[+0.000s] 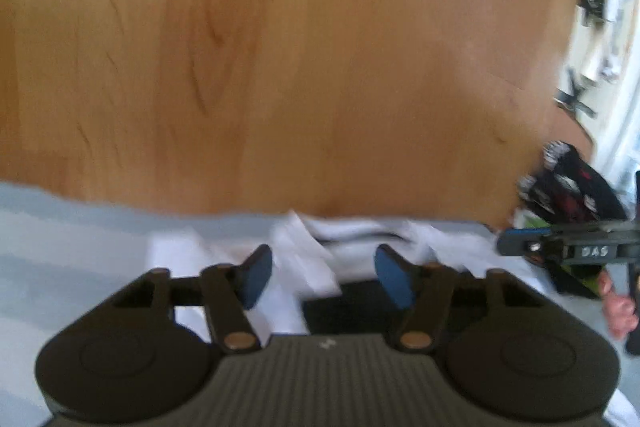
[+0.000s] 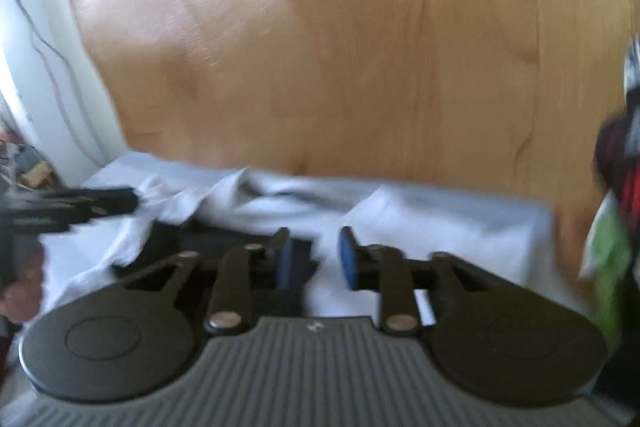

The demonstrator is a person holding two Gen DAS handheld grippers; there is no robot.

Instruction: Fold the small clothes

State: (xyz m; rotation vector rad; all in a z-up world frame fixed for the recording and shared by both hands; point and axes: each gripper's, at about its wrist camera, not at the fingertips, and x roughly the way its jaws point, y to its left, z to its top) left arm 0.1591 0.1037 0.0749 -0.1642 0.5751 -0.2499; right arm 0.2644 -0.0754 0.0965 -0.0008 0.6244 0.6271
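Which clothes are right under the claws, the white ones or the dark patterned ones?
The white garment lies spread right under both open claws, left claw and right claw. The dark patterned clothes sit bunched in a heap off at the table's right side.

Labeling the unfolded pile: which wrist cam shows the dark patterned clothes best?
Left wrist: the dark patterned clothes sit at the table edge, pattern readable despite blur. Right wrist catches only a smeared strip of them at the frame's right edge.

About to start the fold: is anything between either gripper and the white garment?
Nothing visible. The left gripper and right gripper, jaws open, hang right over the white garment on the wooden table; the dark clothes pile sits aside.
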